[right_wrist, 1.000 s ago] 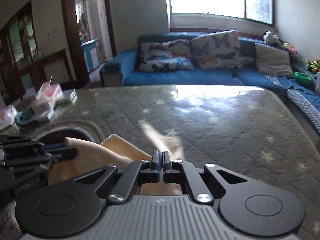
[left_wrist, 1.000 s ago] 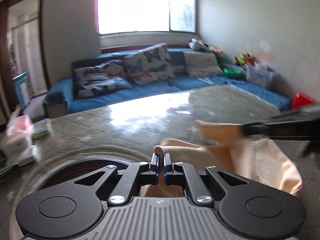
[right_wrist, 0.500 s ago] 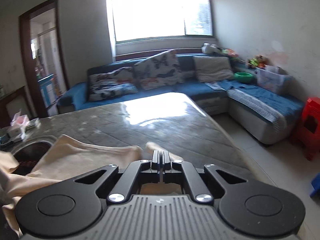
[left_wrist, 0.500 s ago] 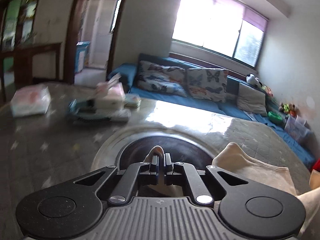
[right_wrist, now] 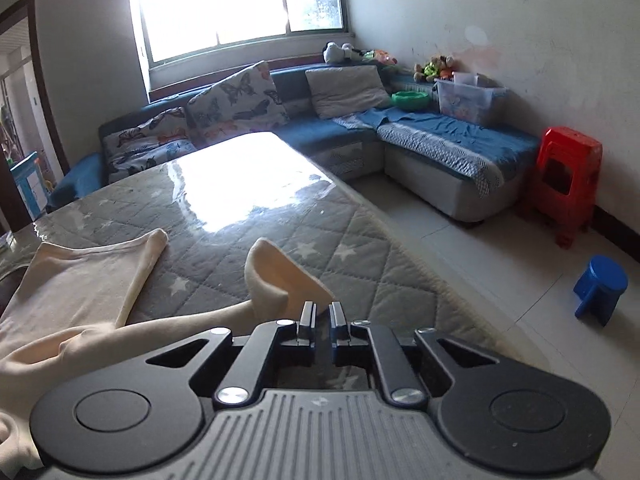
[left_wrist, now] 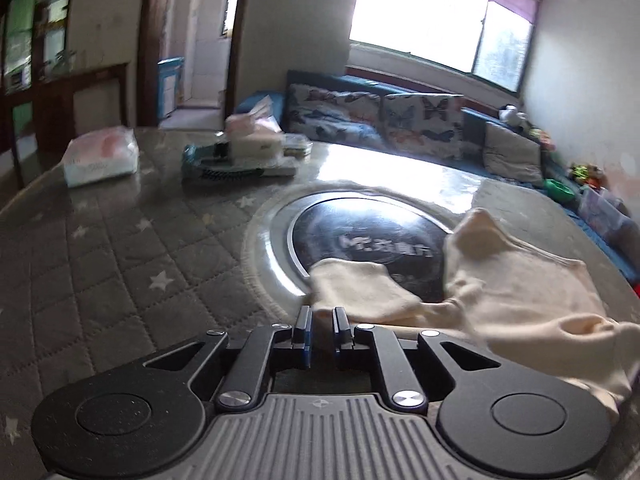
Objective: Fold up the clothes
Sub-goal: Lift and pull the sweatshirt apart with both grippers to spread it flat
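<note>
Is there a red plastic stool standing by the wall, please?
Yes, a red stool stands on the floor against the white wall, beside the end of the sofa.

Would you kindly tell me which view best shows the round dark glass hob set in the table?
The left wrist view: the round dark glass hob lies near centre, partly under the cream garment. The right wrist view catches only a dark sliver at its left edge.

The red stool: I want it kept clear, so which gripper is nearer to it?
Right. The right gripper works the table edge facing the red stool; the left gripper sits by the dark round inset.
</note>
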The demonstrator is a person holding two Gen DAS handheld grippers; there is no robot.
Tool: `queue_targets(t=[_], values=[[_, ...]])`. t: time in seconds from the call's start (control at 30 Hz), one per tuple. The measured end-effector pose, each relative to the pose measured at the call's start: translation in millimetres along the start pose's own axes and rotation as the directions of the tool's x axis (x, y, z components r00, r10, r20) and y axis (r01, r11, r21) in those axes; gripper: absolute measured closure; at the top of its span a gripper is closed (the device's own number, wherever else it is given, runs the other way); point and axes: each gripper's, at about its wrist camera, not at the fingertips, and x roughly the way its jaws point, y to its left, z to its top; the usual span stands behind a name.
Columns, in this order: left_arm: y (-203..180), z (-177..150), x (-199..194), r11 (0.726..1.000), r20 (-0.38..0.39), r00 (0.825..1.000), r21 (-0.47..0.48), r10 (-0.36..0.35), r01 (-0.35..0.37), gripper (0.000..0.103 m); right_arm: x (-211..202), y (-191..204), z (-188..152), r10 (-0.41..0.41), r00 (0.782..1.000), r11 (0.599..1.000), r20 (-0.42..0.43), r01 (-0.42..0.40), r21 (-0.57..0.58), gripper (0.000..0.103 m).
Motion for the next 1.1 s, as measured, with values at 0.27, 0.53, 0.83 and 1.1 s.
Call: queue_targets(t=[0.27,0.53,0.83,1.1], values=[[-80,-10,11,0.956,-0.053,0.967,0.149,-0.249,0.255,0.092,24,19,10,0.045,0.999,0.997,-0.008,-0.045,-0.06,0.058],[-145,-28,55,0.874,-0.184,0.898,0.222,-0.399,0.433,0.092,34,43,13,0.081,0.997,0.988,-0.004,-0.081,-0.128,0.058],[-165,-48,57,0.808,-0.275,0.843,0.26,-0.463,0.529,0.092,34,48,20,0.019,0.999,0.98,0.038,-0.011,-0.201,0.097],[-165,-56,45,0.76,-0.325,0.805,0.286,-0.496,0.584,0.093,-24,13,4,-0.076,0.992,0.99,0.103,0.088,-0.11,0.099]])
